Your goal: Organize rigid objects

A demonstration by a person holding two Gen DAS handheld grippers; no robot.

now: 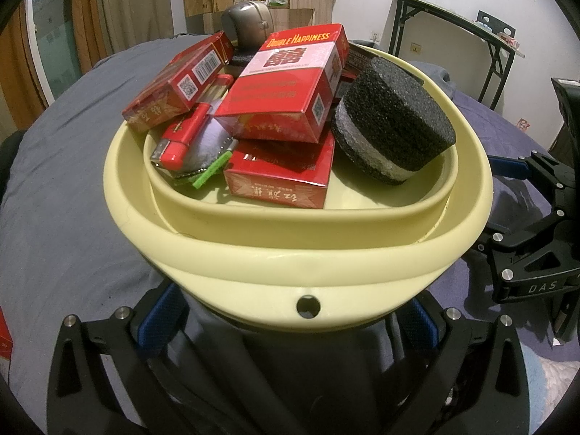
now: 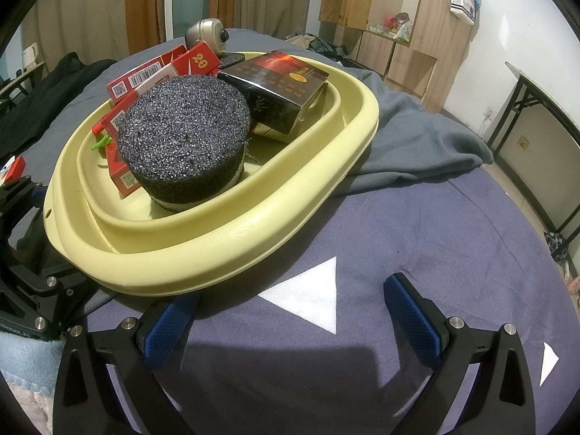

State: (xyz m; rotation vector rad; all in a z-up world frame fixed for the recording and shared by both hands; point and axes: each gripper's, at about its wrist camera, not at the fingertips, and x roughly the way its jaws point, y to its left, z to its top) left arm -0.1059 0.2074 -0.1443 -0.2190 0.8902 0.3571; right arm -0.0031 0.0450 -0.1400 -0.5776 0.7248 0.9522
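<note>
A cream plastic basin (image 1: 275,253) (image 2: 217,253) sits on the bed. It holds several red cigarette boxes (image 1: 290,87) (image 2: 127,83), a red lighter (image 1: 181,141), a black foam cylinder (image 1: 395,116) (image 2: 185,137), a black cigarette box (image 2: 279,87) and a silver webcam (image 1: 246,27) (image 2: 206,34) at the far side. My left gripper (image 1: 290,319) is open, its blue fingers (image 1: 159,319) straddling the basin's near rim under the lip. My right gripper (image 2: 293,311) is open and empty on the blue sheet, beside the basin's rim.
A grey-blue blanket (image 2: 417,145) lies bunched behind the basin. A red box (image 1: 4,340) (image 2: 14,166) lies on the bed at the left. A folding table (image 1: 453,40) (image 2: 543,116) stands by the wall. Wooden cabinets (image 2: 391,11) stand behind.
</note>
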